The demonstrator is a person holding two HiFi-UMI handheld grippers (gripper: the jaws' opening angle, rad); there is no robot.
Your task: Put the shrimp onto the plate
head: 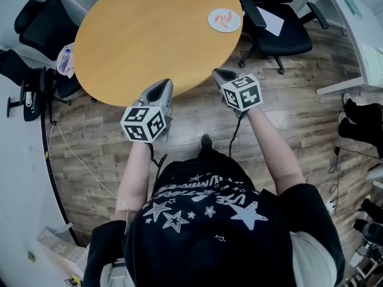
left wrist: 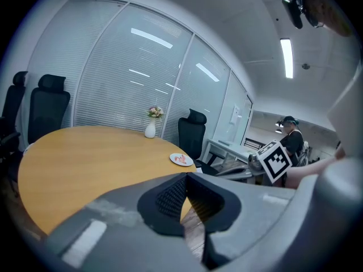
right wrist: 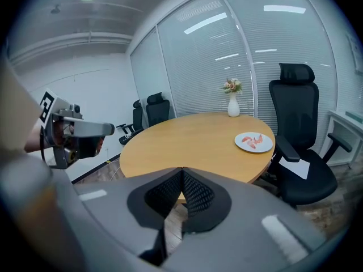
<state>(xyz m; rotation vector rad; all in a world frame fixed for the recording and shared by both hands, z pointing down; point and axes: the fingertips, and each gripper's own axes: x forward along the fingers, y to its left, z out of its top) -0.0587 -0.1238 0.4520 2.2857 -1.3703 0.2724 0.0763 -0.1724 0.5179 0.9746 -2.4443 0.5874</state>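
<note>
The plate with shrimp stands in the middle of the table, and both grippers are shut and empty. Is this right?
Not the middle: the head view shows the plate with shrimp near the table's edge. The left gripper and right gripper are shut and empty.

Table (head: 149, 34) top smooth pale wood, soft sheen; floor (head: 197, 109) grainy grey-brown planks, matt; plate (head: 232, 25) white, glossy (ceramic or plastic, can't tell); left gripper (left wrist: 186, 177) and right gripper (right wrist: 181, 173) shells matt grey plastic, pads (left wrist: 170, 197) ribbed black.
</note>
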